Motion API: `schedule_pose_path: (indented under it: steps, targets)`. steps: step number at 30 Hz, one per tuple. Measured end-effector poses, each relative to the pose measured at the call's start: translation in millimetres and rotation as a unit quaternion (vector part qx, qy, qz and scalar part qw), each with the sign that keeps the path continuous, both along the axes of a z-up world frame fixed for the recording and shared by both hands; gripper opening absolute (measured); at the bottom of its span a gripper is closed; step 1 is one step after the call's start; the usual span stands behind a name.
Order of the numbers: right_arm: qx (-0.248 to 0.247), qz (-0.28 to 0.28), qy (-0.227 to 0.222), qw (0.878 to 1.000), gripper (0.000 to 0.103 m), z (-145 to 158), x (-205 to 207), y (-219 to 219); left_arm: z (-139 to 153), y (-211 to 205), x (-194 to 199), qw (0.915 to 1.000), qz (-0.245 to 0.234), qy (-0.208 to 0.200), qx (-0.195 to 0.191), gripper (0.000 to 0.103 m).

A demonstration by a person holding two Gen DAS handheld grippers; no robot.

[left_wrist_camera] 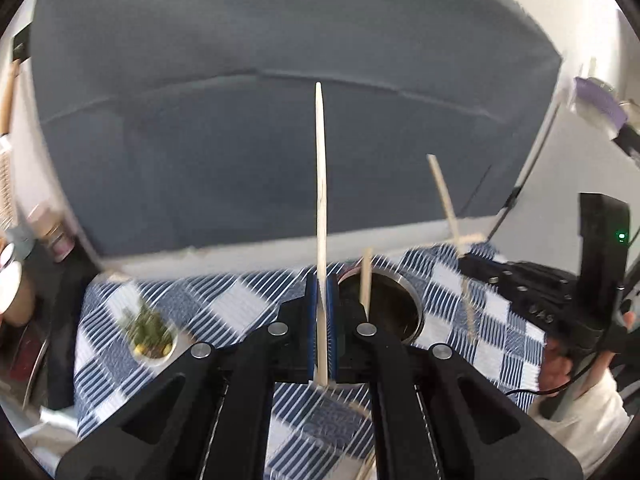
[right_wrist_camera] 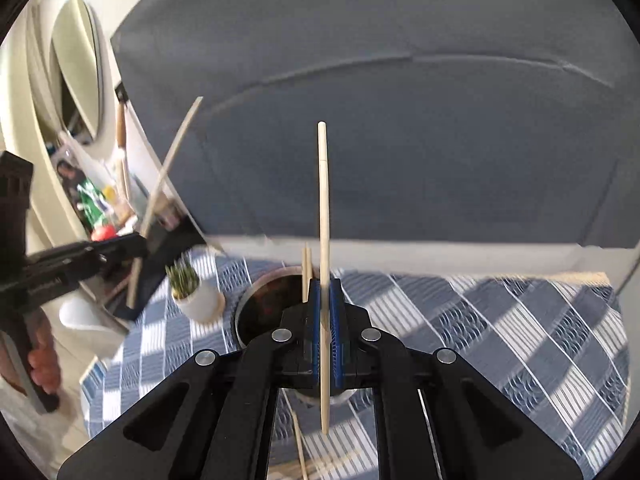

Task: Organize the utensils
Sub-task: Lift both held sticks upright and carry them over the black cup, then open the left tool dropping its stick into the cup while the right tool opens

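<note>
A: Is the job done?
B: Not yet. The left gripper (left_wrist_camera: 322,312) pinches one chopstick (left_wrist_camera: 321,216), the right gripper (right_wrist_camera: 326,320) another chopstick (right_wrist_camera: 325,240). The metal cup (left_wrist_camera: 404,304) just behind already holds some

Potted plant (left_wrist_camera: 150,332) motion-blurred, metal cup (right_wrist_camera: 256,312) half hidden behind right tool (right_wrist_camera: 330,320)

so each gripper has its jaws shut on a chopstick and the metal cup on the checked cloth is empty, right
Not quite. The metal cup is not empty: the right wrist view shows chopsticks in the cup already standing there. The rest holds: the left gripper and right gripper each have jaws shut on a chopstick, above the checked cloth.
</note>
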State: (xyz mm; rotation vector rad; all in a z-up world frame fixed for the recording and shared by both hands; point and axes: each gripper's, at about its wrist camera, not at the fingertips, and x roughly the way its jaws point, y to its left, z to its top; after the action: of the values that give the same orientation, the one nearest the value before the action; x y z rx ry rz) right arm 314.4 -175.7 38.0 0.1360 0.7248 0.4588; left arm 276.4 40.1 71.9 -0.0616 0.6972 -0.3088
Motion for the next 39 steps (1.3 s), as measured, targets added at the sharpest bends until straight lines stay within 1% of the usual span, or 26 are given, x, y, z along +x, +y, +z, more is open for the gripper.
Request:
schedule_pose_path:
  steps: [1, 2, 4, 5, 6, 7, 9, 10, 11, 12, 14, 15, 19, 21, 24, 27, 29, 31, 35, 37, 38, 39]
  targets:
    - [0.01, 0.002, -0.005, 1.0, 0.005, 1.2, 4.0, 0.5, 2.4, -0.7, 0.1, 0.9996, -0.007, -0.022, -0.014, 0.005]
    - [0.039, 0.005, -0.008, 0.999, 0.005, 2.2, 11.6, -0.4, 4.9, -1.7, -1.7, 0.9975, -0.023, -0.052, -0.042, 0.005]
    - [0.075, 0.008, -0.015, 0.997, 0.005, 2.9, 20.0, -2.6, 2.5, -5.9, -1.2, 0.9943, -0.029, -0.081, -0.063, 0.005]
    - [0.098, 0.01, -0.017, 0.995, 0.005, 1.3, 27.5, -2.1, -0.7, -7.4, 0.8, 0.993, -0.033, -0.086, -0.074, 0.005]
    - [0.107, 0.01, -0.019, 0.994, 0.005, -1.2, 31.8, -2.0, -7.6, -8.7, 6.1, 0.9907, -0.043, -0.086, -0.095, 0.005]
    - [0.115, 0.01, -0.023, 0.993, 0.005, -3.9, 37.1, 0.6, -15.0, -11.1, 11.5, 0.9892, -0.047, -0.088, -0.107, 0.005]
    - [0.119, 0.013, -0.031, 0.992, 0.005, -8.2, 41.9, 6.2, -29.6, -18.8, 22.3, 0.9886, -0.059, -0.084, -0.11, 0.005]
    - [0.119, 0.014, -0.032, 0.992, 0.005, -9.6, 43.2, 7.7, -37.0, -20.8, 24.7, 0.9879, -0.057, -0.089, -0.114, 0.005]
    - [0.121, 0.014, -0.033, 0.992, 0.005, -13.4, 45.6, 11.4, -43.5, -22.5, 25.5, 0.9864, -0.058, -0.095, -0.121, 0.005]
    - [0.123, 0.015, -0.034, 0.992, 0.005, -16.5, 47.2, 13.0, -54.0, -26.6, 28.7, 0.9852, -0.07, -0.087, -0.13, 0.005]
    - [0.115, 0.015, -0.036, 0.993, 0.005, -25.2, 49.2, 19.2, -73.4, -38.5, 34.2, 0.9891, -0.071, -0.073, -0.107, 0.005]
    - [0.11, 0.016, -0.035, 0.993, 0.005, -28.8, 49.1, 22.0, -80.9, -41.6, 33.1, 0.9901, -0.073, -0.066, -0.101, 0.005]
    - [0.092, 0.02, -0.022, 0.995, 0.005, -43.3, 47.3, 30.2, -102.7, -42.4, 37.3, 0.9919, -0.067, -0.04, -0.1, 0.005]
    - [0.086, 0.02, -0.018, 0.996, 0.005, -48.3, 44.2, 30.3, -107.6, -39.7, 38.2, 0.9921, -0.064, -0.03, -0.103, 0.005]
    - [0.078, 0.02, -0.011, 0.997, 0.005, -53.7, 38.8, 27.8, -108.3, -38.4, 34.4, 0.9938, -0.059, -0.028, -0.09, 0.005]
    - [0.068, 0.016, -0.001, 0.998, 0.008, -55.8, 35.6, 25.9, -109.1, -35.8, 27.6, 0.9945, -0.057, -0.023, -0.085, 0.005]
    - [0.067, 0.016, 0.001, 0.998, 0.008, -54.5, 32.4, 23.5, -108.8, -28.4, 20.4, 0.9947, -0.054, -0.024, -0.085, 0.011]
    - [0.064, 0.017, -0.001, 0.998, 0.009, -51.2, 28.1, 21.1, -105.5, -26.3, 12.9, 0.9954, -0.047, -0.025, -0.08, 0.024]
    - [0.057, 0.013, -0.006, 0.998, 0.009, -44.0, 19.3, 15.4, -100.5, -24.6, -0.3, 0.9963, -0.04, -0.03, -0.071, 0.031]
    - [0.048, 0.013, -0.01, 0.999, 0.009, -40.2, 13.6, 13.2, -98.4, -24.3, -9.1, 0.9971, -0.033, -0.029, -0.062, 0.039]
    - [0.045, 0.014, -0.01, 0.999, 0.01, -38.9, 11.5, 12.0, -98.3, -23.8, -12.9, 0.9973, -0.031, -0.029, -0.06, 0.04]
    - [0.041, 0.012, -0.011, 0.999, 0.01, -37.4, 8.4, 10.8, -98.5, -24.1, -15.9, 0.9976, -0.029, -0.027, -0.057, 0.044]
